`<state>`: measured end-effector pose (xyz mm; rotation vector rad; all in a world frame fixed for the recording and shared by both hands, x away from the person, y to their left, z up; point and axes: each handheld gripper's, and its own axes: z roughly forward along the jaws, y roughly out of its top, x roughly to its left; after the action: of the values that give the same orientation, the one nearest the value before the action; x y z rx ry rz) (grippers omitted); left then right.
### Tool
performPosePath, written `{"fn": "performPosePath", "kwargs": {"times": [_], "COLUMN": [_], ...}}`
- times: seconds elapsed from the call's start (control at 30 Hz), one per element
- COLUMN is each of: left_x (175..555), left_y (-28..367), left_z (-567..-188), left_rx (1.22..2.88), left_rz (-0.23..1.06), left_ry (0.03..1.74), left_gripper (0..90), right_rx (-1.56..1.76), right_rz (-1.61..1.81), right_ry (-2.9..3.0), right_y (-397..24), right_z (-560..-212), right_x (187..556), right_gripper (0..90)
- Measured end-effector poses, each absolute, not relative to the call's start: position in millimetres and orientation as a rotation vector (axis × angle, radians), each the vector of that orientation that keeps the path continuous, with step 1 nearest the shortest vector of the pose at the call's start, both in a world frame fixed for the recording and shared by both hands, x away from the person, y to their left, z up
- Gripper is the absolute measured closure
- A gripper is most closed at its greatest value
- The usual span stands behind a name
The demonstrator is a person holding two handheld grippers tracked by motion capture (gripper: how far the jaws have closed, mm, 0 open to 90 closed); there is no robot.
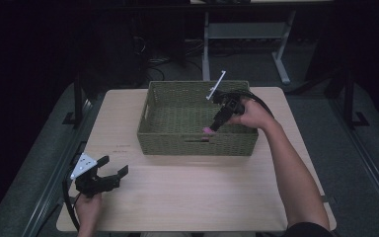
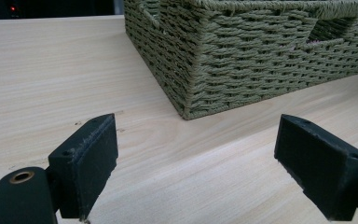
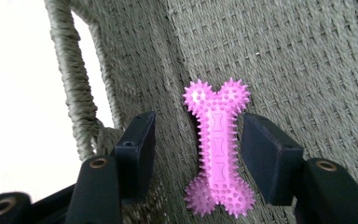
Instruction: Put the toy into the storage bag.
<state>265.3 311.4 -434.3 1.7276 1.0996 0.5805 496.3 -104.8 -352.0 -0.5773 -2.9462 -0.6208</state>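
Inside the green woven rectangular basket (image 1: 177, 106), near its front wall, a spiky pink rubber bone toy (image 3: 217, 147) was bracketed by the right gripper (image 3: 198, 154), jaws parted and unclamped, so slippage was risked; the left gripper (image 2: 196, 168) was held wide apart outside it

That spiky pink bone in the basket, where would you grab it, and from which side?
Probably by its slim middle shaft, coming from above. The bone lies flat on the basket floor, its knobby ends wider than the shaft, and the right tongs already straddle it, open.

One woven basket (image 1: 197, 140), one pink spiky bone toy (image 3: 217, 151), two grippers
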Motion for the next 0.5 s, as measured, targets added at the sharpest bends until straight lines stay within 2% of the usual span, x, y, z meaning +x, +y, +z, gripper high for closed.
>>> {"fn": "performPosePath", "kwargs": {"times": [0.5], "left_x": [265.3], "left_y": [311.7], "left_z": [-434.3], "left_rx": [1.722], "left_rz": [0.580], "left_ry": [1.102], "left_gripper": [12.8], "right_rx": [-0.578], "right_rz": [-0.657], "right_ry": [-2.948], "right_y": [-106.4], "right_z": [-342.9], "right_x": [489.8], "right_gripper": [41.6]}}
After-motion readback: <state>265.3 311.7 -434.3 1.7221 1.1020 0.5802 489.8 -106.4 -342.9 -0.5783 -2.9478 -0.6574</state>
